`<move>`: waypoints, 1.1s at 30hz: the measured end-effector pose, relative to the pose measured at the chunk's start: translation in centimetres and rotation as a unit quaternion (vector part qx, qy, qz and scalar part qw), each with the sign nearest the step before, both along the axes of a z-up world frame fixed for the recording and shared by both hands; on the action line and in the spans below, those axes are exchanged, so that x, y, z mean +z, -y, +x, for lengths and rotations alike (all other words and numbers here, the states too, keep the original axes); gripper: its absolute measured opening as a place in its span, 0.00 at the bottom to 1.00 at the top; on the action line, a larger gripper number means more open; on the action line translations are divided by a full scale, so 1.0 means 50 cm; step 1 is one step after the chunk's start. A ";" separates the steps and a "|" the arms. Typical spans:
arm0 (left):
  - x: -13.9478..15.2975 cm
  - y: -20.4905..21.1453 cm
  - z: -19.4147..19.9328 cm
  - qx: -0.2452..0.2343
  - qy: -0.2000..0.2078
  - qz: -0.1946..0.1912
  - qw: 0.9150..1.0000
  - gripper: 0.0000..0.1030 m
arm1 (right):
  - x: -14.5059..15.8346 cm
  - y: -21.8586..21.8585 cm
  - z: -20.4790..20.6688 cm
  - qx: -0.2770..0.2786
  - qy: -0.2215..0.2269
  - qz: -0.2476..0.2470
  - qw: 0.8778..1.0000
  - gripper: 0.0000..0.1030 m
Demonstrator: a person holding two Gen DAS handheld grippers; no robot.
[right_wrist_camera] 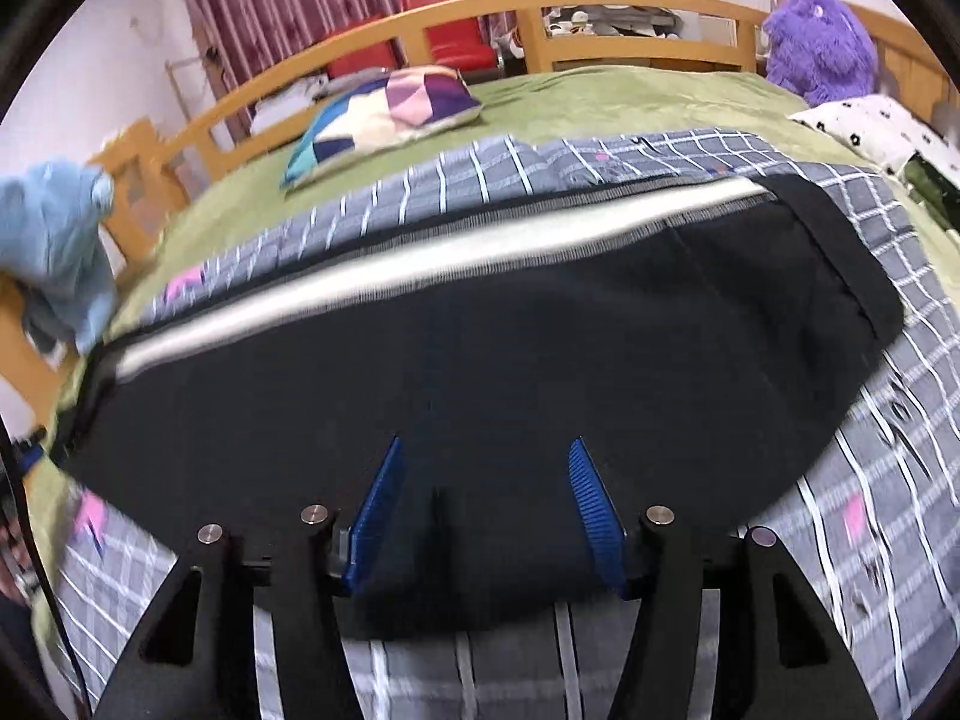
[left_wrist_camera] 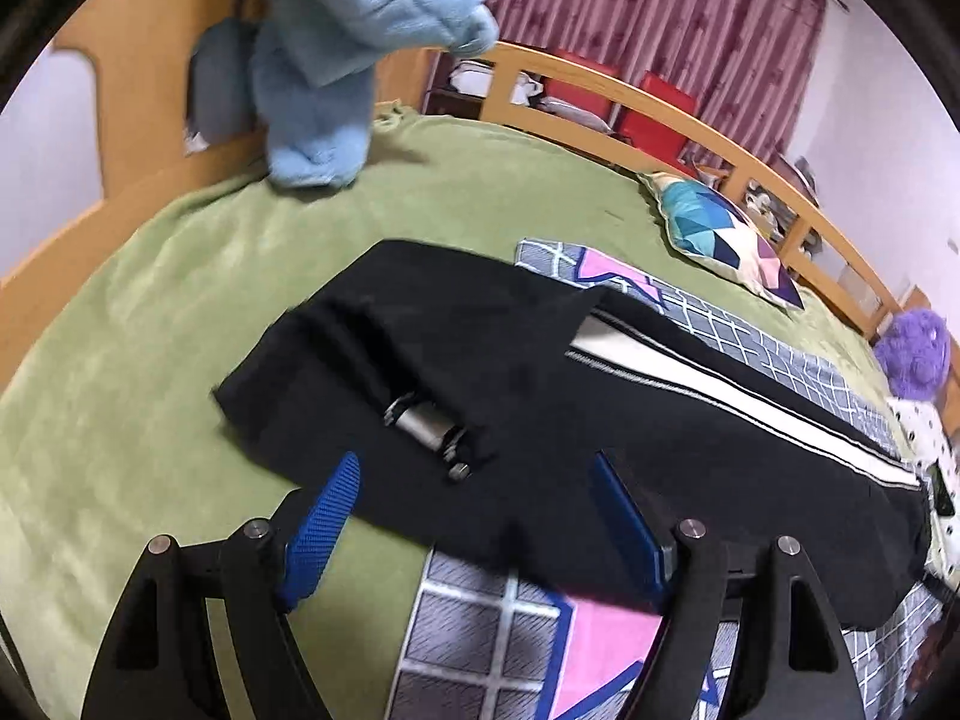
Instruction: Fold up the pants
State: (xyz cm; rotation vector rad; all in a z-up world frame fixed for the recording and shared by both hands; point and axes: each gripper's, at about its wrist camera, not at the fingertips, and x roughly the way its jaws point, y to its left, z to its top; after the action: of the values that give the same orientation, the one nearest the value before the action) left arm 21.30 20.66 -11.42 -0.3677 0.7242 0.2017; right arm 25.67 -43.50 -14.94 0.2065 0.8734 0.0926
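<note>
Lying flat on checked blanket (right_wrist_camera: 840, 516) atop bed (left_wrist_camera: 150, 312): black pants (right_wrist_camera: 510, 360) w/ white side stripe. Left tool (left_wrist_camera: 474, 468) & right tool (right_wrist_camera: 483, 450) both spread wide, gripping nothing, over pants' near edge.

Pants (right_wrist_camera: 480, 360) lie spread across a checked quilt (right_wrist_camera: 870, 480), which lies on a blanket (left_wrist_camera: 150, 312) covering a bed. Behind them, a patterned cushion (right_wrist_camera: 384, 114) rests near the bed rail (right_wrist_camera: 468, 9). A plush toy (right_wrist_camera: 819, 42) sits at the far right, a hanging garment (left_wrist_camera: 336, 60) at the left.
</note>
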 end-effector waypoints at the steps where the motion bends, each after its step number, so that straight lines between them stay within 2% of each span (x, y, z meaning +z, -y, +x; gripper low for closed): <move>1: -0.005 -0.002 0.002 -0.001 -0.002 0.002 1.000 0.75 | -0.010 0.000 -0.022 -0.006 -0.003 -0.006 1.000 0.56; 5: -0.024 0.003 0.049 -0.006 -0.005 0.017 1.000 0.75 | -0.042 0.007 -0.056 -0.026 -0.015 0.007 1.000 0.56; 8: -0.055 0.012 0.104 -0.010 -0.028 0.025 0.999 0.75 | -0.052 0.010 -0.063 -0.040 -0.012 0.015 0.999 0.56; 9: -0.065 0.012 0.126 0.002 -0.041 0.045 0.998 0.62 | -0.053 0.009 -0.063 -0.045 -0.010 0.015 0.999 0.56; 10: -0.065 0.010 0.137 0.015 -0.041 0.070 0.997 0.32 | -0.055 0.008 -0.063 -0.049 -0.009 0.015 0.999 0.56; 11: -0.056 0.002 0.149 0.023 -0.034 0.088 0.995 0.23 | -0.056 0.007 -0.062 -0.053 -0.009 0.014 0.998 0.56; 12: -0.042 -0.011 0.164 0.030 -0.024 0.095 0.995 0.23 | -0.056 0.005 -0.063 -0.056 -0.010 0.011 0.998 0.56; 14: 0.004 -0.059 0.198 0.058 0.003 0.081 0.995 0.23 | -0.053 -0.002 -0.061 -0.055 -0.010 0.002 0.998 0.56; 16: 0.054 -0.097 0.226 0.080 0.015 0.077 0.994 0.28 | -0.048 -0.006 -0.062 -0.053 -0.011 -0.008 0.999 0.56; 17: 0.076 -0.110 0.236 0.086 0.018 0.076 0.993 0.32 | -0.046 -0.008 -0.063 -0.053 -0.012 -0.009 0.998 0.56; 18: 0.094 -0.117 0.242 0.093 0.014 0.077 0.993 0.44 | -0.045 -0.008 -0.065 -0.055 -0.014 -0.010 0.998 0.56; 19: 0.103 -0.118 0.246 0.092 0.010 0.077 0.993 0.53 | -0.044 -0.011 -0.065 -0.056 -0.015 -0.009 0.998 0.56; 21: 0.118 -0.110 0.229 0.067 0.007 0.074 0.995 0.55 | -0.045 -0.012 -0.080 -0.060 -0.016 -0.005 0.998 0.56; 24: 0.109 -0.087 0.179 0.042 -0.006 0.067 0.997 0.57 | -0.042 -0.011 -0.107 -0.066 -0.016 0.009 0.998 0.56; 27: 0.073 -0.058 0.106 0.011 -0.024 0.023 0.999 0.59 | -0.035 -0.007 -0.136 -0.066 -0.015 0.011 0.998 0.56; 29: 0.026 -0.038 0.036 -0.015 -0.030 -0.048 0.998 0.59 | -0.031 0.004 -0.154 -0.069 -0.015 0.012 0.997 0.56; 30: -0.003 -0.029 -0.003 -0.016 -0.023 -0.094 0.995 0.59 | -0.032 0.010 -0.155 -0.073 -0.015 0.013 0.997 0.56; 33: -0.071 0.002 -0.059 -0.028 -0.016 -0.180 0.983 0.59 | -0.041 0.049 -0.172 -0.095 -0.014 0.039 0.995 0.56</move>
State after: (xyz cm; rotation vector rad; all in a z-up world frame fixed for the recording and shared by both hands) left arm 18.37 20.55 -14.99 -0.6893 0.8026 0.0219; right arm 17.06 -45.97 -17.00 0.3635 0.8748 -0.0540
